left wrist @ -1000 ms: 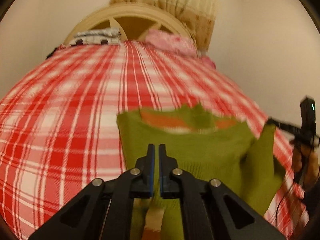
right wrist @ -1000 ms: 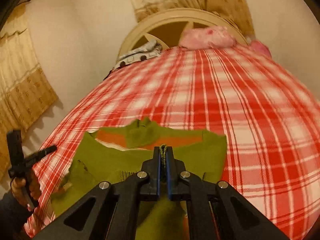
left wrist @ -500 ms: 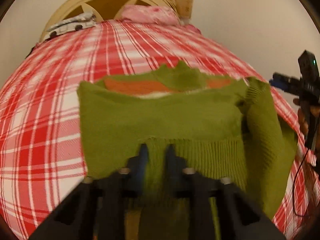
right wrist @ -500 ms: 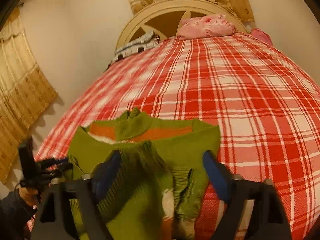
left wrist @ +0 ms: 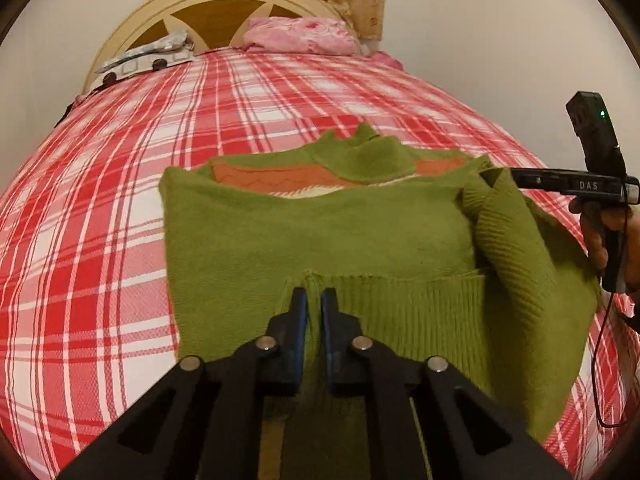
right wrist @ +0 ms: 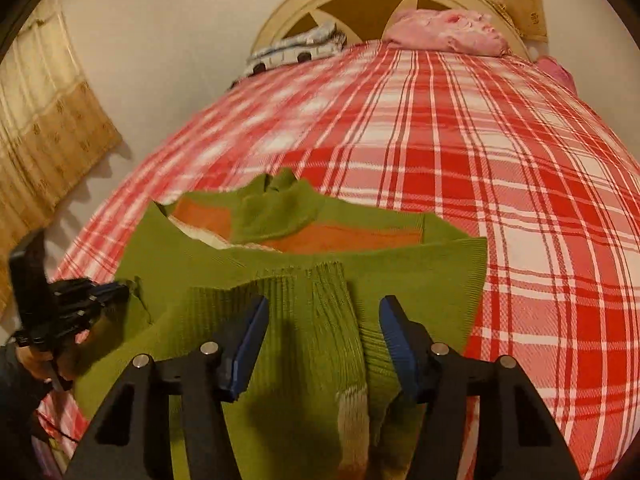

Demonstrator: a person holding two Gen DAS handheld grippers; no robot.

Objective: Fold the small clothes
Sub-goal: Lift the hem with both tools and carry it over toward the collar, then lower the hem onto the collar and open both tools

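Observation:
A small green sweater (left wrist: 320,232) with an orange chest stripe lies on the red plaid bed, its lower part folded up over the body. My left gripper (left wrist: 314,298) is shut on the ribbed hem of the sweater. My right gripper (right wrist: 324,312) is open, its blue pads on either side of a ribbed fold of the sweater (right wrist: 312,320) without clamping it. The right gripper also shows at the right edge of the left wrist view (left wrist: 516,176), at the sweater's raised right edge. The left gripper shows at the left of the right wrist view (right wrist: 116,292).
The red and white plaid bedspread (left wrist: 100,240) covers the bed. A pink pillow (left wrist: 300,36) and a white patterned cloth (left wrist: 148,58) lie by the cream headboard (left wrist: 132,28). A beige curtain (right wrist: 44,128) hangs at the left wall.
Both grippers carried the sweater's lower edge up over its body. My right gripper, shut on the fabric a second ago, has opened and let go. The left gripper stays shut on the hem.

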